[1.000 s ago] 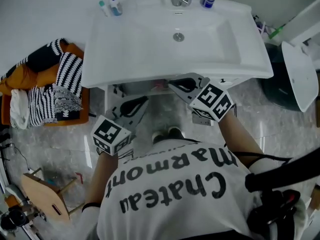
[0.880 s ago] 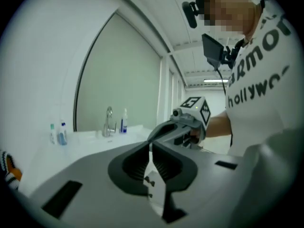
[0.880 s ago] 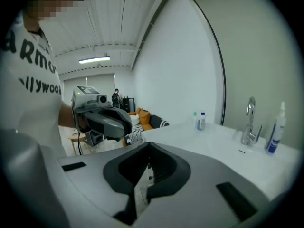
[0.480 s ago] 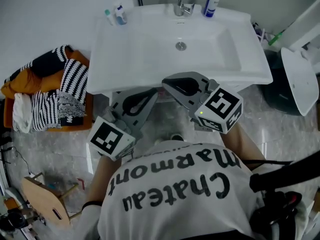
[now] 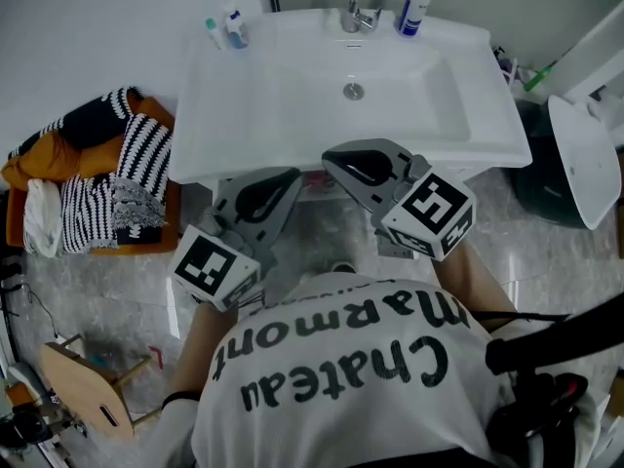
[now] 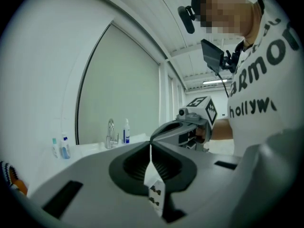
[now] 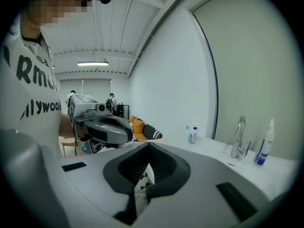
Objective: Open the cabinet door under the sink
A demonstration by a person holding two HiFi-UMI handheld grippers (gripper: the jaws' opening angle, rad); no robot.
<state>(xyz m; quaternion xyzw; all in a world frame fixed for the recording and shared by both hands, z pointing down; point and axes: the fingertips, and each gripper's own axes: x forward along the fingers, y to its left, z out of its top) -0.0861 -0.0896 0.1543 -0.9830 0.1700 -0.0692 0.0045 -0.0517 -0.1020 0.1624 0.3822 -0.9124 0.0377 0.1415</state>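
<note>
The left gripper has its jaws pressed together. In the left gripper view the dark pads meet at the tip and nothing is caught between them. The right gripper matches it: in the right gripper view its jaws are closed tip to tip, also on nothing. Both grippers are held up in front of the sink, with their tips just over its front rim and near each other but not touching anything. The right gripper's tip sits slightly further in over the rim than the left's.

The cabinet door is under the sink, hidden in the head view by the overhanging basin and the two grippers. No view shows whether it is open or closed.

The person's white shirt reads "Chateau Marmont" in dark letters, upside down in the head view. The left gripper view catches "hollyw" lower on the same shirt. By the faucet stands a spray bottle, and two small bottles sit at the sink's back left corner; their labels are too small to read
</note>
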